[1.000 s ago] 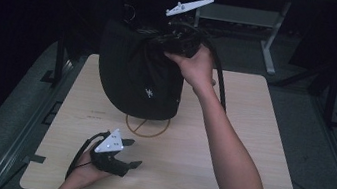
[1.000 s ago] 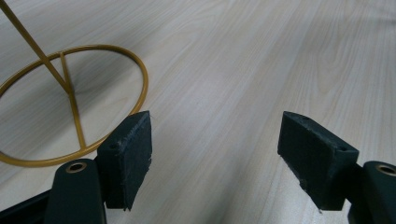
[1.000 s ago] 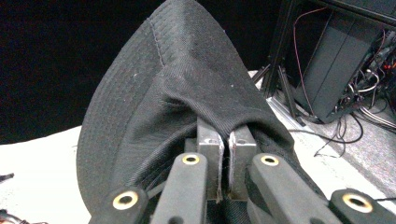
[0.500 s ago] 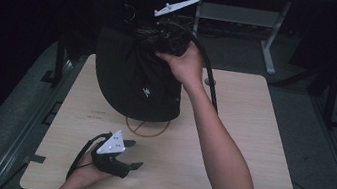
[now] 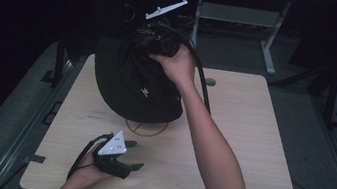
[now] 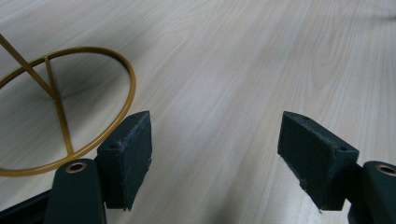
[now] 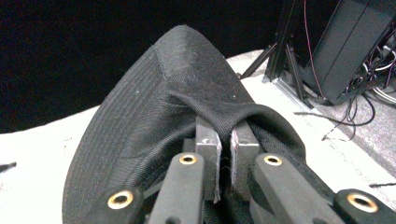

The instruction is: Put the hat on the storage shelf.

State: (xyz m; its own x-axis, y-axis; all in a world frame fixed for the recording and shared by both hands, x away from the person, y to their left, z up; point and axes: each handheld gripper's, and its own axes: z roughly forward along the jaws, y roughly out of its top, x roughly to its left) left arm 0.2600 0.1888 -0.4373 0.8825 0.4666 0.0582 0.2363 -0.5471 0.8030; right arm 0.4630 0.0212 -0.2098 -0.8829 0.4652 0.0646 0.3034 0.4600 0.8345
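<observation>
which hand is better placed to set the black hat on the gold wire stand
Right. The right gripper is already shut on a fold of the black hat, held over the gold wire stand. The left gripper rests low on the table, jaws open and empty, beside the stand's ring.

Pale wood-grain rectangular tabletop with rounded corners [image 5: 249, 152], on dark metal legs, a small round grey grommet [image 5: 210, 81] near its far edge; a thin gold wire ring stand base [image 6: 70, 107] lying flat on the surface, left of centre
</observation>
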